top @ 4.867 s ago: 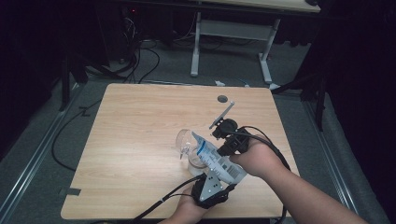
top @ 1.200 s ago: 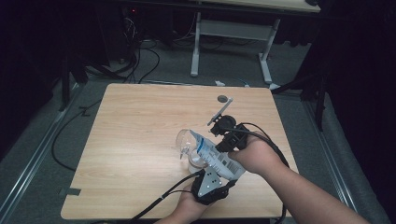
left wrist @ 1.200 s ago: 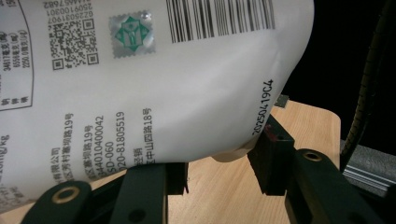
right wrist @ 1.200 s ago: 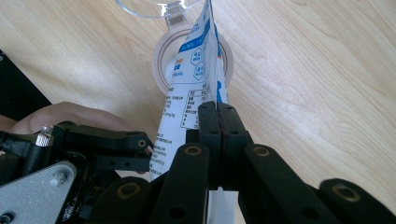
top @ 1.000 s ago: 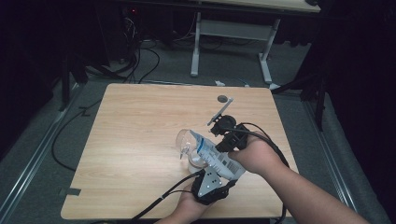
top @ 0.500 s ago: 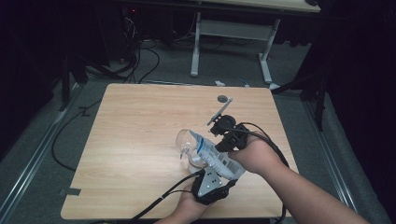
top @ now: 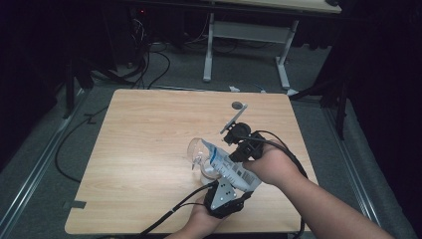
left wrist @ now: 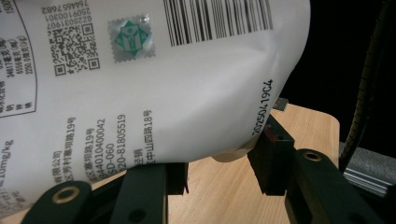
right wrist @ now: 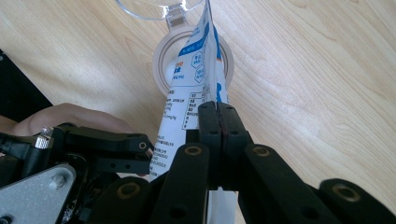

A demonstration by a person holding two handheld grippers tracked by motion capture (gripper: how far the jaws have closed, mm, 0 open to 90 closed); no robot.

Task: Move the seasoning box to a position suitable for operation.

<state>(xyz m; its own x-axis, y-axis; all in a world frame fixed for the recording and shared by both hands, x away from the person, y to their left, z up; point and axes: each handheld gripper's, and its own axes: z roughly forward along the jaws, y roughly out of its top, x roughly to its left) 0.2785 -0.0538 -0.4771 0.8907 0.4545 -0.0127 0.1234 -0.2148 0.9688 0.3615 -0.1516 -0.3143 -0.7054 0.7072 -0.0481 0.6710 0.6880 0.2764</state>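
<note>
Two grippers meet lower right of centre. Right gripper (right wrist: 218, 109) pinches the white pouch (top: 230, 169); left gripper (left wrist: 219, 163) clamps the jar (right wrist: 194, 60).

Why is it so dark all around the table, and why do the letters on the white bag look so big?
High view: light falls on the wooden table alone, so the floor and room behind stay dim. Left gripper view: the white bag sits right against the camera, so its print looms large yet sharp, with blackness beyond. Right gripper view: evenly lit, with the right gripper pinching the bag's edge.
</note>
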